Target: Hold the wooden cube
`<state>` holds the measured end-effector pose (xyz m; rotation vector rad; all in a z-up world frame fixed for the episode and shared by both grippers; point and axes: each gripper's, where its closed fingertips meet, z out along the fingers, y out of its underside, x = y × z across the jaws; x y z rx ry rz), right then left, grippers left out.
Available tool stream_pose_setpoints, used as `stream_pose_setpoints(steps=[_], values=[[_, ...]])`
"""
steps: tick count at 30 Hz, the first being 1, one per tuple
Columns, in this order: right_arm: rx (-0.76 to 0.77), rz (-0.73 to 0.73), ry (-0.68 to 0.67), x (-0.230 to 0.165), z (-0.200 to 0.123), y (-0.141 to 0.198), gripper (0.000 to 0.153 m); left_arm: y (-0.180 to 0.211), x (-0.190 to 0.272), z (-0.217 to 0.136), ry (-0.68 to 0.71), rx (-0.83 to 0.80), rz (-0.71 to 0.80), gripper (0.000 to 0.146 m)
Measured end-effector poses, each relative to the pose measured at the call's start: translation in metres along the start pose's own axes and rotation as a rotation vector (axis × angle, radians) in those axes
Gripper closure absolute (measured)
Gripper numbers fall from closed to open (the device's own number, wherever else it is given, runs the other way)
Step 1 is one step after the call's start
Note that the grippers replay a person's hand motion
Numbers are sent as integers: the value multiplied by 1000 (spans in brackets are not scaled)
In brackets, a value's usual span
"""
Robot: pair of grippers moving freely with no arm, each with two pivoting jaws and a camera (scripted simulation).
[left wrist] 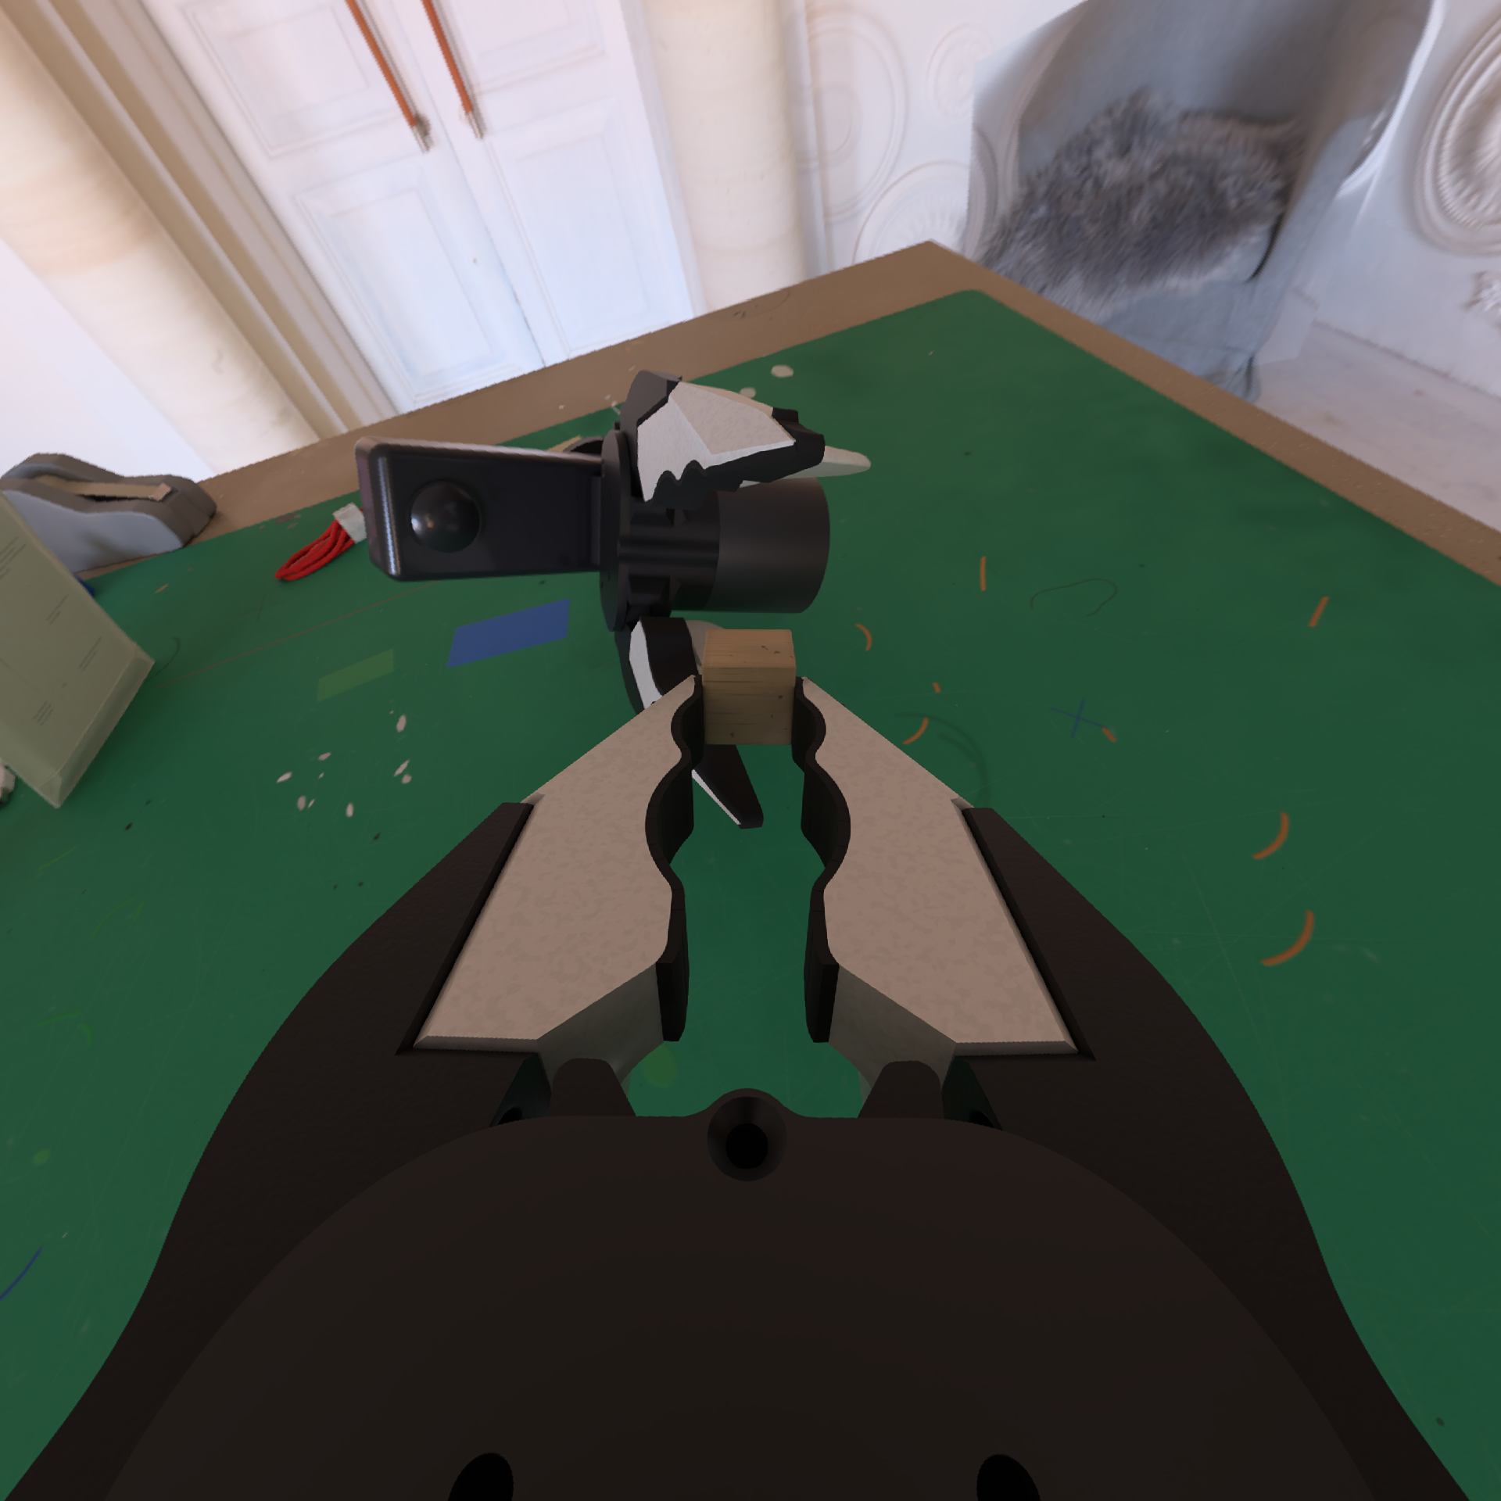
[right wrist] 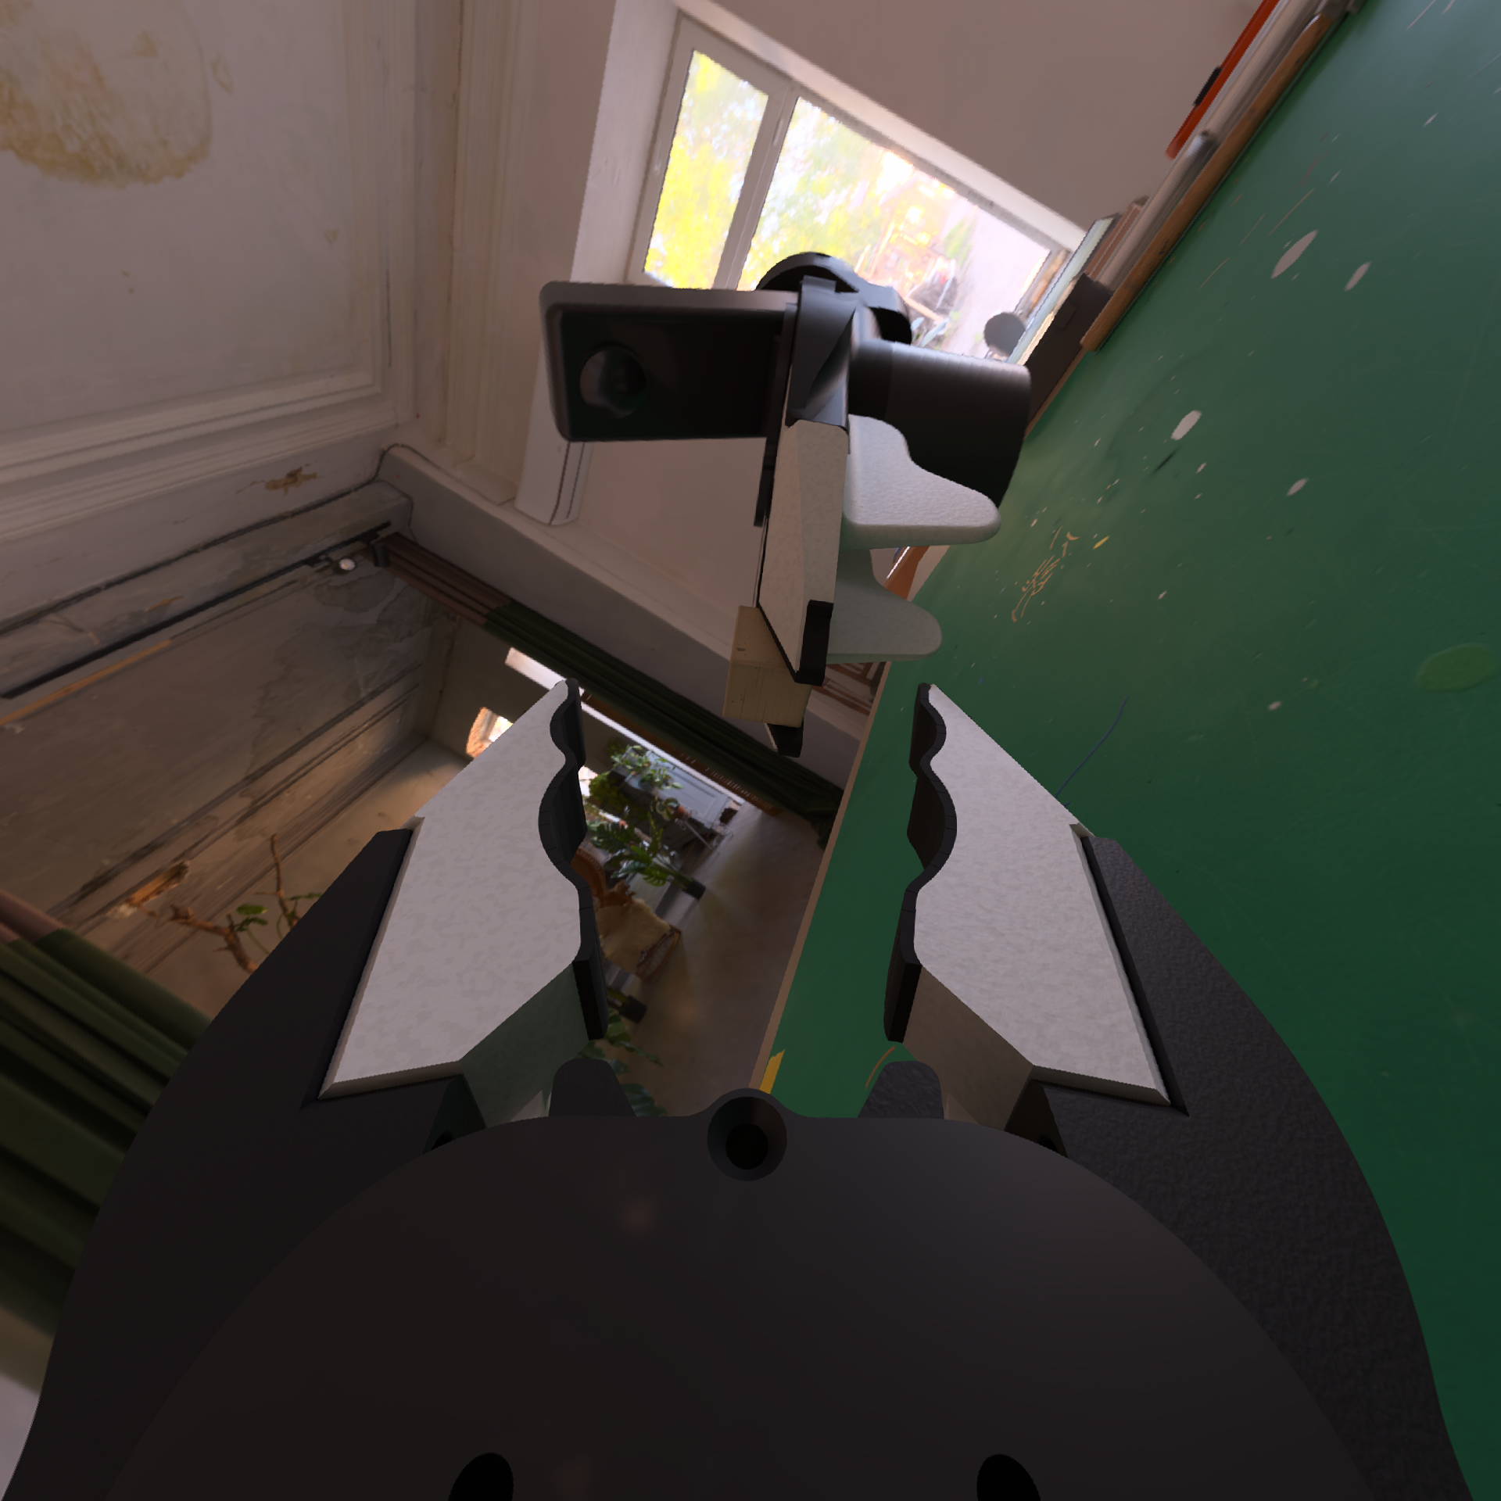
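Two fingertips of the left gripper (left wrist: pixel 747 698) are pinching the cube (left wrist: pixel 747 689) clear above the worktop (left wrist: pixel 1137 812); beyond it, the right gripper (right wrist: pixel 743 690) is waiting spread, empty, likely for a handover.

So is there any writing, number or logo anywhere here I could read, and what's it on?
Nothing here can be read.
Pale green box: faint lines, too blurred to read.
Green mat: orange strokes and a blue cross, which are marks rather than letters.
Wooden cube: no writing on the faces that show.
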<state>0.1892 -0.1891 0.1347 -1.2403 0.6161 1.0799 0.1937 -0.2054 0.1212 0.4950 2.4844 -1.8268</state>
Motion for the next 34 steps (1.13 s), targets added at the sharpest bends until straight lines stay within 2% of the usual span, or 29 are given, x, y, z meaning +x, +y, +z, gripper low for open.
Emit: stream_pose_setpoints(steps=[6, 21, 34], values=[[-10, -38, -68, -7, 5, 2, 71, -8, 4, -4, 33, 75, 13, 126], [-76, -161, -52, -10, 14, 12, 73, -12, 15, -11, 100, 105, 68, 126], [-51, -101, -42, -12, 15, 5, 72, -16, 10, -15, 111, 198, 10, 126]])
